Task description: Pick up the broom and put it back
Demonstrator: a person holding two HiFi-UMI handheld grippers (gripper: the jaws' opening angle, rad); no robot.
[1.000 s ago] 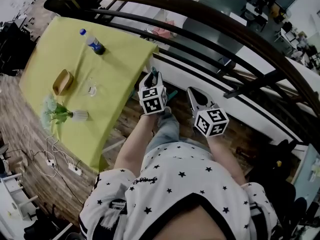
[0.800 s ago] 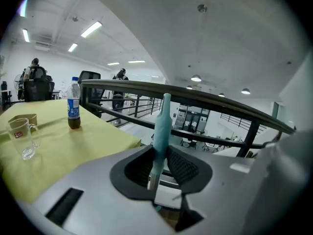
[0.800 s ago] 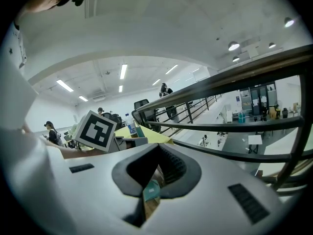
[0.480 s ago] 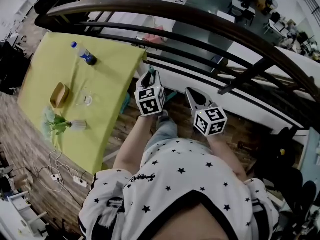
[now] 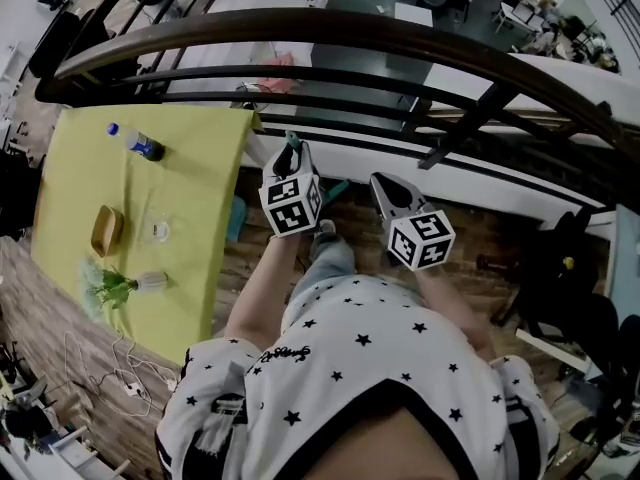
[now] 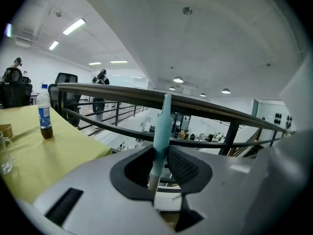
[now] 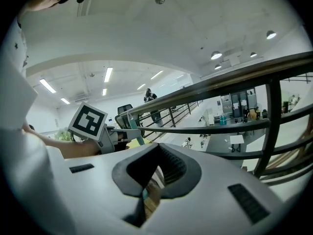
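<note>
Wood floor (image 5: 255,260) and a dark curved railing (image 5: 400,33) are seen from above, w/ an open office hall beyond the bars. At left, a table (image 5: 200,178) under a yellow-green cloth is set close to the railing. On it a plastic bottle (image 5: 135,144) w/ blue cap and label is stood upright; dark liquid is seen only in its lower part. Nearer, a small wooden box (image 5: 105,230) is placed, contents not made out. Just beside it a clear glass (image 5: 157,231) is set; whether anything is in it cannot be told. A white vase (image 5: 151,281) is filled w/ green sprigs.

The broom (image 6: 161,126), seen as a pale teal stick, is clamped by the left gripper (image 6: 159,165). Its handle is held upright btwn the pads, tip rising in front of the railing, off the table's edge. The right gripper (image 7: 151,173) is held just beside the left, jaws partway apart, w/ nothing pressed btwn the pads; floor is seen through the gap.
</note>
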